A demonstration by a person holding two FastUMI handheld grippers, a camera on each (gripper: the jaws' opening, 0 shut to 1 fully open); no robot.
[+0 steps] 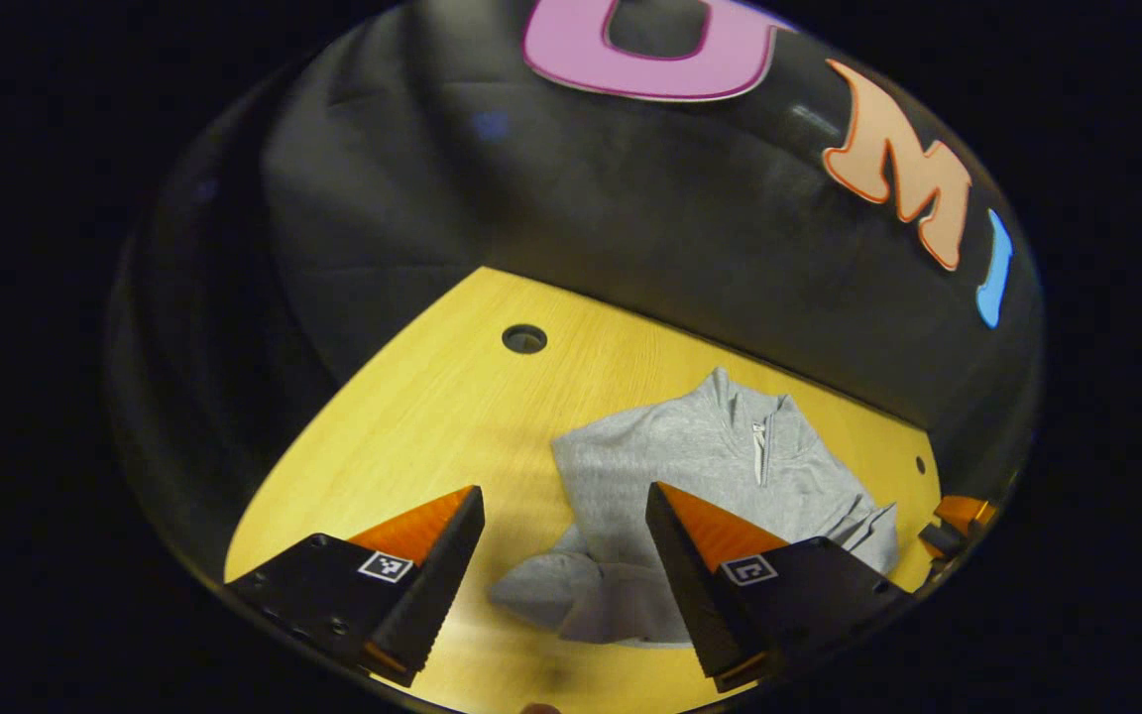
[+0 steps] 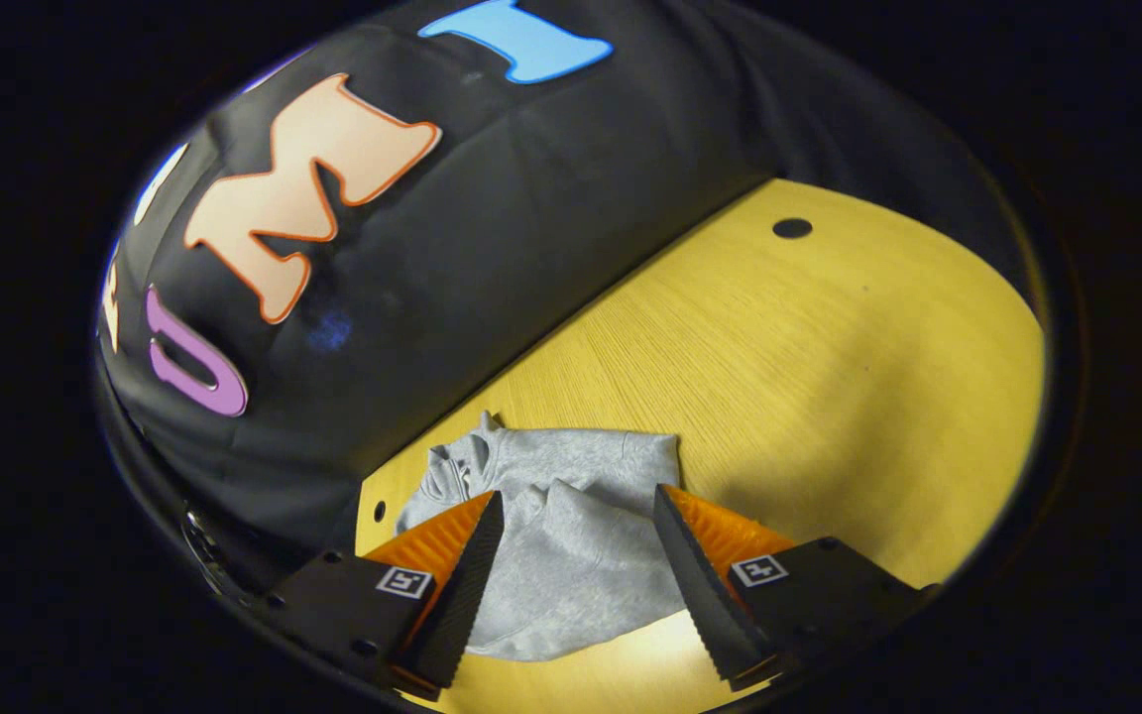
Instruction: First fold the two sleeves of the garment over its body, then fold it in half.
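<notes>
Bench: yellow wood, bearing the garment.
Garment: grey zip-neck pullover, sleeves apparently folded in; likely soft, light, floppy.
Hold: probably the hem corners.
Left gripper: jaws wide, empty.
Right gripper: jaws wide, empty.

A yellow wood-grain surface lies under the scene, its far edge meeting the black cloth booth wall. In the left gripper view, a round dark hole sits in the surface at about 11 o'clock from the view's middle, close to the far edge, and a much smaller dark hole shows near the edge at about 4 o'clock. In the right gripper view the surface spreads toward 3 o'clock, with a round dark hole at about 2 o'clock near its far edge and a small hole at about 8 o'clock. The wall hangs creased behind it.
</notes>
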